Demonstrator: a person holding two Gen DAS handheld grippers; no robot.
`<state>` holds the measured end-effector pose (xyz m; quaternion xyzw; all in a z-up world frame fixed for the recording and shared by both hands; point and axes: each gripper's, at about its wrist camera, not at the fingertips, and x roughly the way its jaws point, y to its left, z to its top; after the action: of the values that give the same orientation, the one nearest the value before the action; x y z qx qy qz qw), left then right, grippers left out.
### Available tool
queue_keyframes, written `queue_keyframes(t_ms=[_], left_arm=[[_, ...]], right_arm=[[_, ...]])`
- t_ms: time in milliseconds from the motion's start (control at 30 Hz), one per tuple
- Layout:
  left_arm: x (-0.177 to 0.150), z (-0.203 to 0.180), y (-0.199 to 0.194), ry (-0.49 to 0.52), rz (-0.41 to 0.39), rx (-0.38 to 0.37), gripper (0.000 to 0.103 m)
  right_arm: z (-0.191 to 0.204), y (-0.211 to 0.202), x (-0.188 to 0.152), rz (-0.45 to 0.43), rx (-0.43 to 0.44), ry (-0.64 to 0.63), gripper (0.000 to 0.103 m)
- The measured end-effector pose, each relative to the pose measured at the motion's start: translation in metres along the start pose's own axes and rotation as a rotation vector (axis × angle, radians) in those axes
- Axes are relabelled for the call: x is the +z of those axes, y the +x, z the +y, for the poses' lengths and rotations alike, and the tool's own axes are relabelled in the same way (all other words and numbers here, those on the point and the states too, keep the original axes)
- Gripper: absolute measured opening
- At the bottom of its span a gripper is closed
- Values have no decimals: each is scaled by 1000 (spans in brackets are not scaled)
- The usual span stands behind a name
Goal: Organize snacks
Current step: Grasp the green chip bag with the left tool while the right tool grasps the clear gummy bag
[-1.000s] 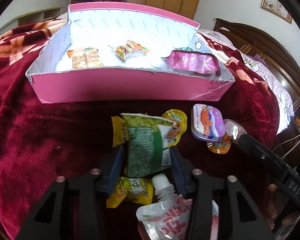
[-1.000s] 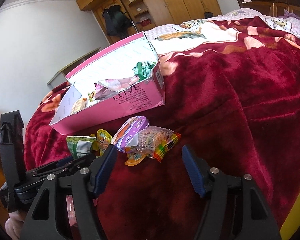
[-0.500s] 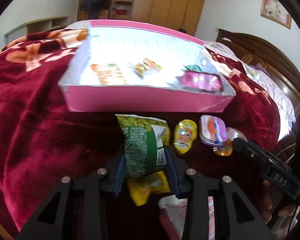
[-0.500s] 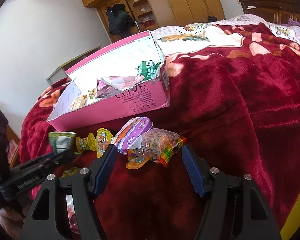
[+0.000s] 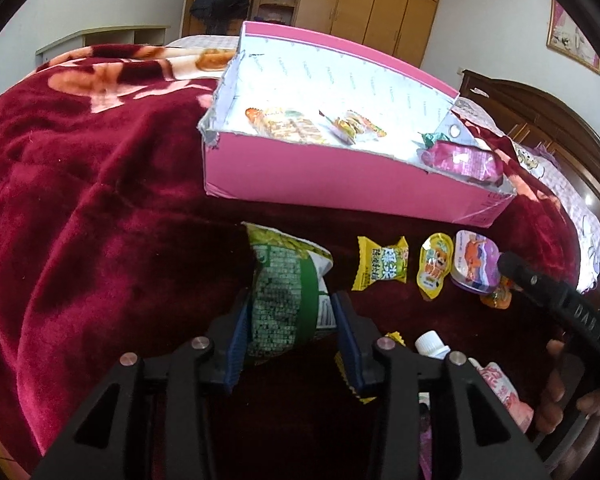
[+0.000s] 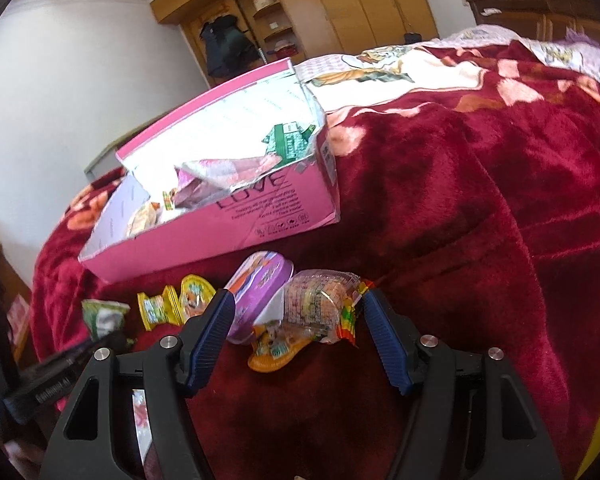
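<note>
The left gripper [image 5: 290,320] pinches a green snack bag [image 5: 286,300], its jaws just loosening a bit, and lifts it off the bed [image 5: 80,200] so it can go into the pink box [image 5: 340,176]. The right gripper [image 6: 298,336] waits spread wide over other snacks.

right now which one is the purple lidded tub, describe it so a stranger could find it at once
Find the pink box on the red blanket. In the row of loose snacks in front of it, the purple lidded tub lies just right of the yellow jelly cup. It alone is a rigid rounded tub with a purple lid bearing an orange cartoon; its neighbours are yellow or clear wrappers.
</note>
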<state>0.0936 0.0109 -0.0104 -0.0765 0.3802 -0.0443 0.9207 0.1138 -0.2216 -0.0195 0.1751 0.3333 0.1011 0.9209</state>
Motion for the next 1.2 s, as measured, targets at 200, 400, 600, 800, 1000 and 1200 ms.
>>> queue_keyframes(t_ms=[200,400,600,800,1000,1200], left_arm=[[-2,4,4,-18,2,-15,48],[-3,2,6,-6,5,-1,49],[-4,1,6,-3,8,1,50],[-3,1,0,-13,1,-3,48],[-1,3,-14,-19,-31,-9,48],[0,1,-30,-19,-59,-8,44]], right_arm=[[-1,2,-2,-11,-43,6,56],[-5,0,-4,-34,-63,9,44],[1,-7,-5,-56,-95,-20,43],[13,-27,-2,-95,-85,-54,42],[21,-45,-1,-119,-54,-62,42],[34,-57,-3,-127,-18,-87,42]])
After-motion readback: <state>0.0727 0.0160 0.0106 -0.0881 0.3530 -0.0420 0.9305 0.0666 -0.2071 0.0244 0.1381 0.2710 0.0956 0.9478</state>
